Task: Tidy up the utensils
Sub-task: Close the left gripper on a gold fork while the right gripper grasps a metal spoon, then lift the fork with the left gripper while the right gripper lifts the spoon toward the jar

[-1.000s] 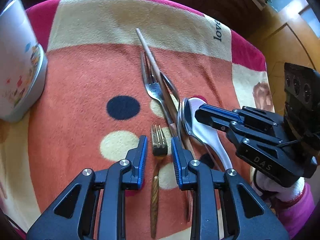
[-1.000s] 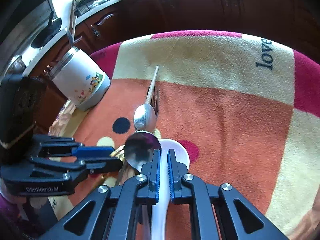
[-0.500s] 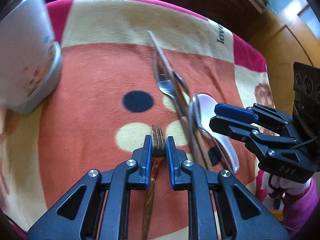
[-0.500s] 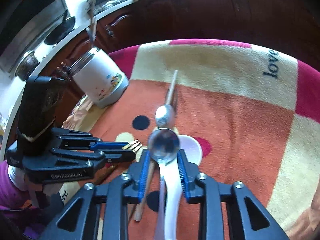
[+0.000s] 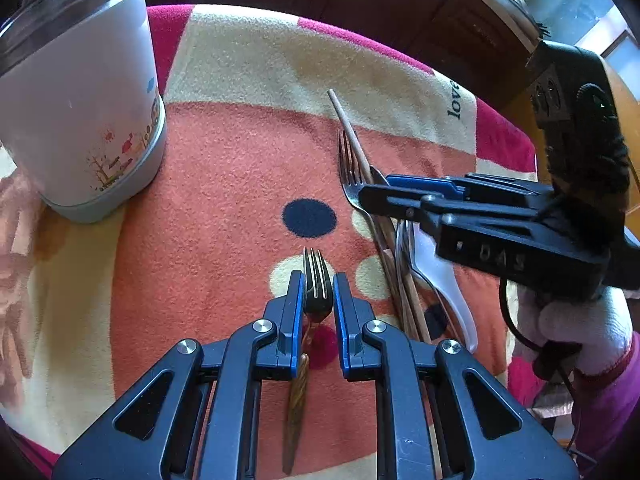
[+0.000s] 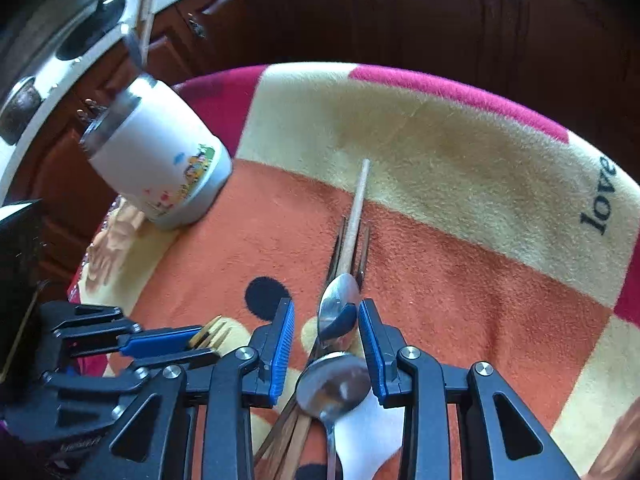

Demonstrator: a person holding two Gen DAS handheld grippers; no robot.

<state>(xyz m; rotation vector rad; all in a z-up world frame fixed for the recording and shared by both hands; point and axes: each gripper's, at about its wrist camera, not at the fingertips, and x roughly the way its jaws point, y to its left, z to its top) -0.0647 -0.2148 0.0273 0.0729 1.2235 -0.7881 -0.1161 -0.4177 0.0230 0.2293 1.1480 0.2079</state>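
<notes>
Wood-handled, the gold fork (image 5: 316,292) sits clamped between my left tongs (image 5: 317,300), as half a second ago, though the white jar (image 5: 80,120) ahead to their left now looms closer. My right tongs (image 6: 326,344) have spread wider and grip nothing; the steel spoon (image 6: 334,388) lies between their open pads over the white spoon (image 6: 368,436), with the chopstick (image 6: 354,216) and silver fork (image 5: 350,176) just ahead on the blanket-covered surface (image 6: 460,272).

Bare blanket (image 5: 224,184) lies open between the white canister (image 5: 80,112) and the utensil pile (image 5: 400,248); the right gripper (image 5: 374,196) hangs over that pile.
</notes>
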